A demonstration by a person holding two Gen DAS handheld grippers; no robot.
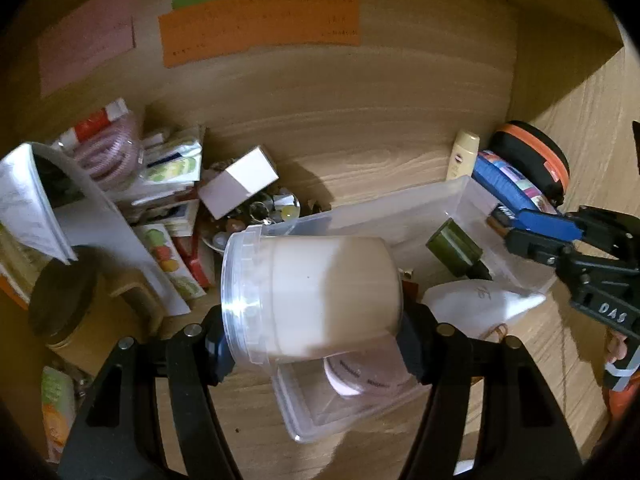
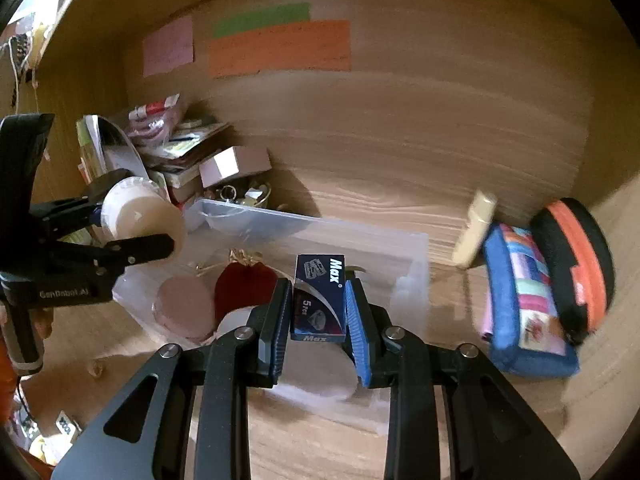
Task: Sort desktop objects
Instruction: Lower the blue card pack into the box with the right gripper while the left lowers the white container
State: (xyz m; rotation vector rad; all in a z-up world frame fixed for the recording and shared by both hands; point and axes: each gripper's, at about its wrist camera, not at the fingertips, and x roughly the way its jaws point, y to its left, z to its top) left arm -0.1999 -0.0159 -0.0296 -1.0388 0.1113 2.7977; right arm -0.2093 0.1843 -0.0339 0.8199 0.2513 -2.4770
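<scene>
In hand, left: my left claw (image 1: 316, 344) is pinching a lidded white tub (image 1: 316, 296), carried on its side at lower centre of the left wrist view, hanging over the clear bin (image 1: 400, 204).

In hand, right: my right claw (image 2: 318, 312) is pressed onto a small dark-blue "Max" box (image 2: 320, 296), upright between the blue pads at centre of the right wrist view, also over the bin.

Already in the bin, as far as I can see:
- a round pink compact (image 2: 184, 308), lower left of the bin;
- a dark red pouch (image 2: 244, 284), just beside the compact;
- a dark green bottle (image 1: 454, 246), right of centre in the left view;
- a white pointed item (image 1: 480, 304), partly hidden, which I cannot identify.

Not yet sorted, by my judgement:
- the heap at left of both views: booklets, packets, a white carton (image 1: 240, 182), and a dish of small trinkets (image 1: 264, 208);
- a dark-lidded jar (image 1: 60, 300) at lower left of the left view;
- a cream tube (image 2: 476, 232), a blue patchwork pouch (image 2: 524, 300) and a black-and-orange case (image 2: 572, 264), grouped at right against the back wall, outside the bin.

Progress, estimated: partway. A few pieces are binned, two are in transit, and the larger heap appears untouched. Whether the right-hand group counts as sorted I cannot tell.
</scene>
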